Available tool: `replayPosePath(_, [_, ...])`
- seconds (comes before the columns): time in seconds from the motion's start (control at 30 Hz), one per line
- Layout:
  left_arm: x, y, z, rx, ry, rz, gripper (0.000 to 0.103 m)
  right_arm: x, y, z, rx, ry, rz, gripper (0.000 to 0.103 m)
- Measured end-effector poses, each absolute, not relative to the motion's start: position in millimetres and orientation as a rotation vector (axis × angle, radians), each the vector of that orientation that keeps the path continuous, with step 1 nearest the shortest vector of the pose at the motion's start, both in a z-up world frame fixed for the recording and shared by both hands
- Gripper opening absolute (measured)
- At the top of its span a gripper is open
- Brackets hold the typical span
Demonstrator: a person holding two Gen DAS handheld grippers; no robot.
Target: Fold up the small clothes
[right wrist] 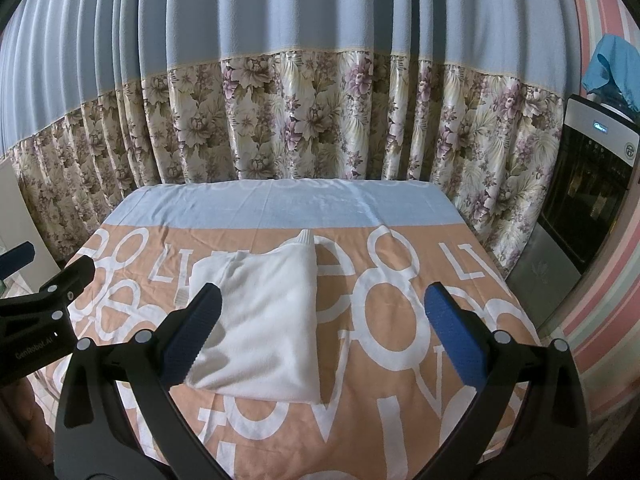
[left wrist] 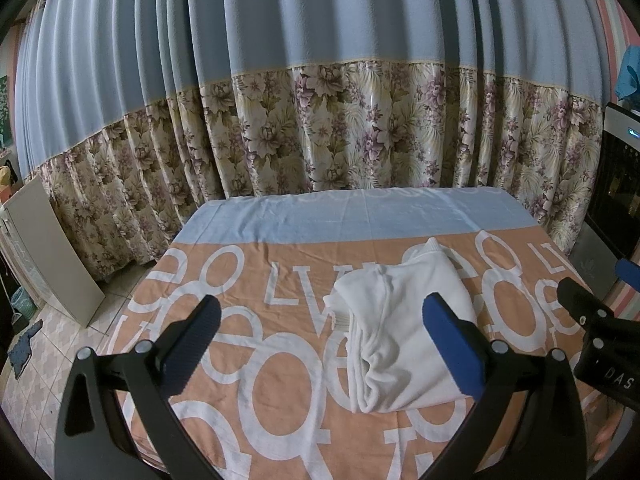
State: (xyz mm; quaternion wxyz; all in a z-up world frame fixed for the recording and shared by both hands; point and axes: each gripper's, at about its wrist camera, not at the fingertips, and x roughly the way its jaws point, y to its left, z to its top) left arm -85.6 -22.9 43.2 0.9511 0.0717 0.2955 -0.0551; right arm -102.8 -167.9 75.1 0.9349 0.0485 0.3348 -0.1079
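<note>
A white garment (left wrist: 404,332) lies folded into a long rectangle on the table, which is covered with an orange cloth with big white letters (left wrist: 256,384). It also shows in the right wrist view (right wrist: 268,328), with a ribbed cuff sticking out at its far end. My left gripper (left wrist: 324,340) is open and empty, held above the table just left of the garment. My right gripper (right wrist: 324,340) is open and empty, above the garment's right edge. Each gripper shows at the edge of the other's view.
A blue and floral curtain (left wrist: 320,128) hangs right behind the table. A black water dispenser (right wrist: 588,188) stands to the right. A white board (left wrist: 48,248) leans at the left over tiled floor.
</note>
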Motion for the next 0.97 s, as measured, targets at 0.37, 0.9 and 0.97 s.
replayPosePath(0.37, [-83.0,-18.4,43.8,0.150,0.603,-0.133,0.101,-102.9,-168.0,74.6,0.098,0.684,-0.221,0.100])
replayPosePath(0.9, [-83.1,-4.7,44.3,0.140,0.604,-0.125,0.101,-101.9,-170.5,75.0,0.097,0.686,-0.222,0.100])
replayPosePath(0.97, [-82.7,-6.2,43.1,0.141,0.605,-0.121,0.101,-101.8,-171.3,75.1,0.098,0.685,-0.223,0.100])
